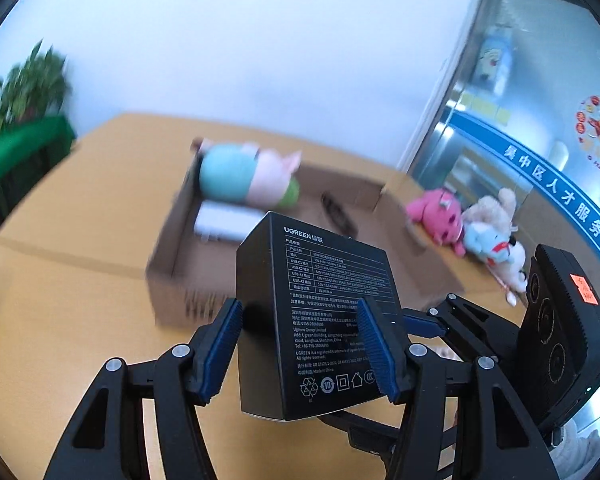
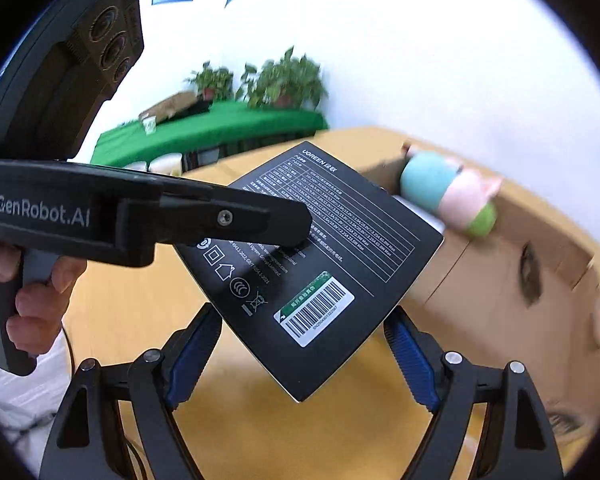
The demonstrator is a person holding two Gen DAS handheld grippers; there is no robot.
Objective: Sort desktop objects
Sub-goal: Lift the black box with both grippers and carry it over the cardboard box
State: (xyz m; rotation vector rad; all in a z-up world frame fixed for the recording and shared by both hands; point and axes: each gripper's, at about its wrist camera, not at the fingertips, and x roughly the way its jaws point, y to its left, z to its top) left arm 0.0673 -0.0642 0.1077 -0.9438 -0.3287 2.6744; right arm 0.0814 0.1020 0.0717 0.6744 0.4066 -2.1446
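Green-covered side table (image 1: 16, 152): far left of left wrist view, potted plants on it, apart from the sorting area
Wooden desk (image 1: 60, 300): bears the carton and loose toys; blurred, so finer detail not legible
Left gripper (image 1: 300, 344): clamped on the black UGREEN box (image 1: 320, 312), blue pads pressed to its two side faces; seen also from the right wrist view crossing in from the left (image 2: 284, 224)
Black UGREEN box: held off the desk, upright with a slight tilt, printed face toward the camera, just short of the carton's near wall; likely carried there for deposit
Cardboard carton (image 1: 172, 256): open-topped, centre of the desk, directly beyond the held box; judged the sorting destination
Carton contents: blue-and-pink plush toy (image 1: 248, 174) resting at the far side, white flat item (image 1: 228, 220) below it, dark slim object (image 1: 338, 210) on the floor; identity of the last two not clear
Right gripper (image 2: 304, 356): jaws wide, pads apart either side of the box's lower corner, no contact visible; apparently positioned to support or take over
Loose toys: pink plush (image 1: 436, 216) and pale plush dog (image 1: 496, 236) lying right of the carton, touching each other, not yet sorted
Progress: judged partway; box not yet released
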